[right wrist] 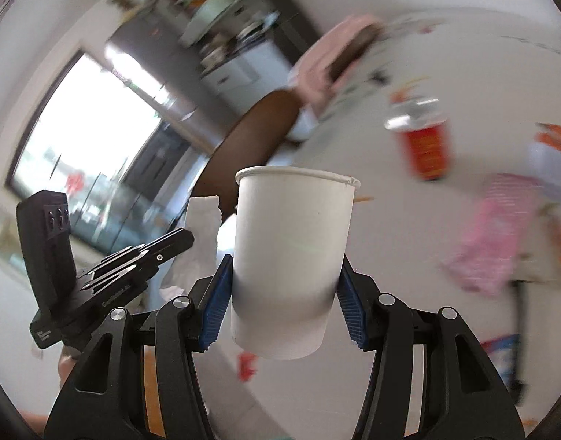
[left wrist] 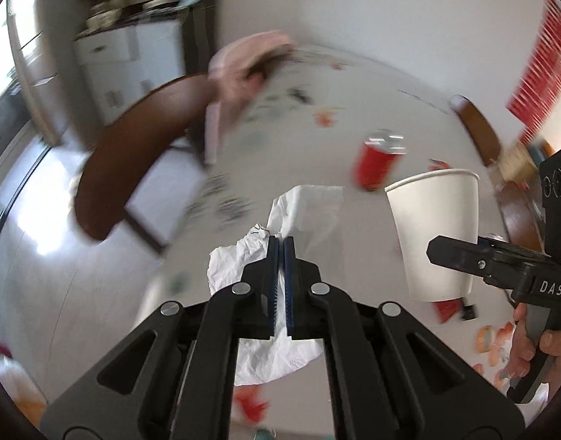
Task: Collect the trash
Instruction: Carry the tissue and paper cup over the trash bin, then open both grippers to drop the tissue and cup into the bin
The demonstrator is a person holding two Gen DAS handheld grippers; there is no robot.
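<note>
The left gripper point(left wrist: 279, 242) is closed tight on a crumpled white tissue point(left wrist: 306, 209), which hangs out on both sides of its blue pads, lifted above the table point(left wrist: 353, 84). To its right, the right gripper point(right wrist: 285, 293) clamps a white paper cup point(right wrist: 293, 256) near its base, upright and clear of the table. Farther off, a red can point(left wrist: 377, 163) stands on the patterned white table. A brown chair point(left wrist: 133, 157) sits at the table's left edge. The background is blurred.
</note>
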